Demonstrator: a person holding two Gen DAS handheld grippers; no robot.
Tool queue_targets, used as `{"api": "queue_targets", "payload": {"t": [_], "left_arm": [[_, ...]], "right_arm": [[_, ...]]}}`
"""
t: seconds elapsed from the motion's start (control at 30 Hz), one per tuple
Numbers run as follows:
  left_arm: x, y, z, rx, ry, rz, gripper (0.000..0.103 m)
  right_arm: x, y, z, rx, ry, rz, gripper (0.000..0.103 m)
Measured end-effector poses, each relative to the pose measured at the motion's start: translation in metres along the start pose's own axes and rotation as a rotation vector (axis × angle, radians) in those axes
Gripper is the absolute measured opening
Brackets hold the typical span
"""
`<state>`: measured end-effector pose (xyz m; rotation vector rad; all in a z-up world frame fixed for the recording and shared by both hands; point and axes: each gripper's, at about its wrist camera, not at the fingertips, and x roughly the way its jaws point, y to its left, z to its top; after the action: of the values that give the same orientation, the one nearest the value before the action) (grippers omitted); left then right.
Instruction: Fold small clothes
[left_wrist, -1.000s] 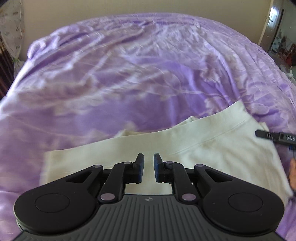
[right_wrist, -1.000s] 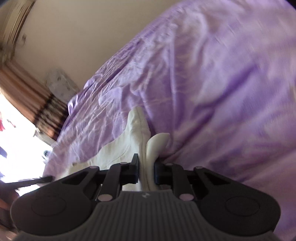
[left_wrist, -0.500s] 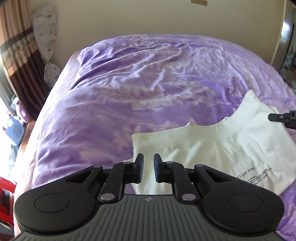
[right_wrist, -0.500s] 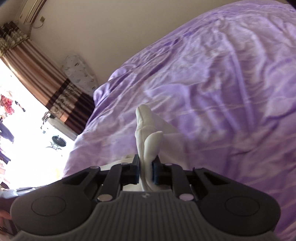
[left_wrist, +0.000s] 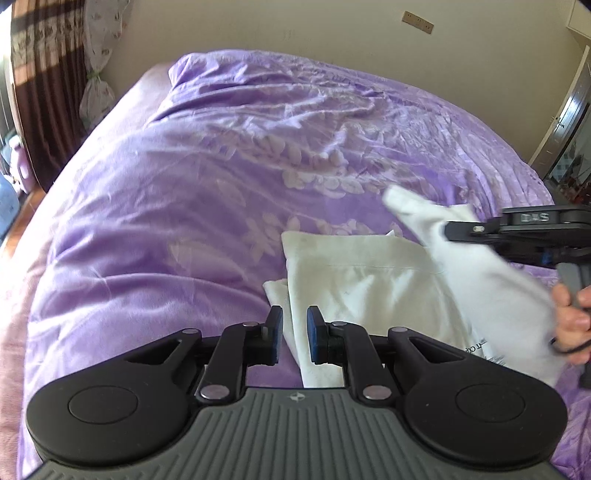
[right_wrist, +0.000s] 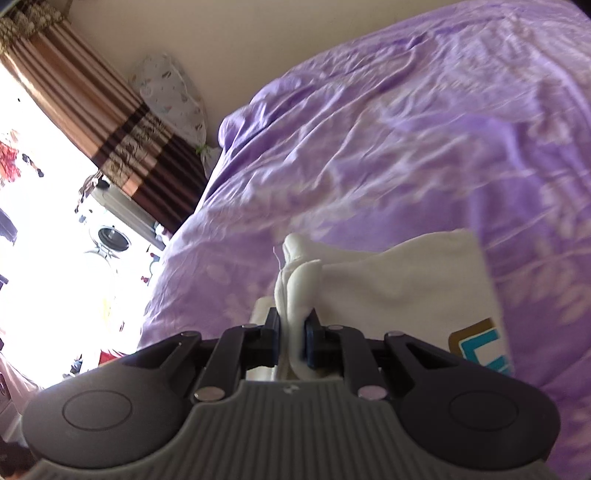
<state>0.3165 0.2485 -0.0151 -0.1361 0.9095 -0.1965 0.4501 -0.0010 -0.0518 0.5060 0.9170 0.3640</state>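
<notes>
A small white T-shirt (left_wrist: 362, 280) lies partly folded on the purple bedspread (left_wrist: 207, 177). My left gripper (left_wrist: 294, 334) is slightly open and empty, above the shirt's left edge. My right gripper (right_wrist: 291, 341) is shut on a bunched corner of the white shirt (right_wrist: 399, 288) and lifts it; a blue and gold print shows at the lower right. In the left wrist view the right gripper (left_wrist: 448, 230) comes in from the right, with the raised flap of cloth blurred below it.
The bed (right_wrist: 406, 129) fills both views. A brown striped curtain (right_wrist: 110, 122) and a bright window stand at the left. A beige wall (left_wrist: 295, 29) runs behind the bed. A door edge (left_wrist: 569, 110) is at the far right.
My right gripper has carried the shirt corner up and across toward the left over the shirt. My left gripper has pulled back and risen, still slightly open and empty.
</notes>
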Motion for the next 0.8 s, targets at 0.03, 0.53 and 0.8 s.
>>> {"api": "queue_targets", "payload": {"t": [0.03, 0.53, 0.8], "left_arm": [[0.003, 0.003, -0.001, -0.005, 0.004, -0.006, 0.016], [0.029, 0.032, -0.007, -0.068, 0.051, -0.034, 0.016], [-0.003, 0.017, -0.011, -0.086, 0.061, -0.060, 0.016]], "right_arm": [[0.010, 0.008, -0.005, -0.005, 0.004, -0.004, 0.008], [0.130, 0.063, -0.044, -0.079, 0.169, -0.070, 0.009], [0.097, 0.085, -0.044, -0.177, 0.178, -0.051, 0.033]]}}
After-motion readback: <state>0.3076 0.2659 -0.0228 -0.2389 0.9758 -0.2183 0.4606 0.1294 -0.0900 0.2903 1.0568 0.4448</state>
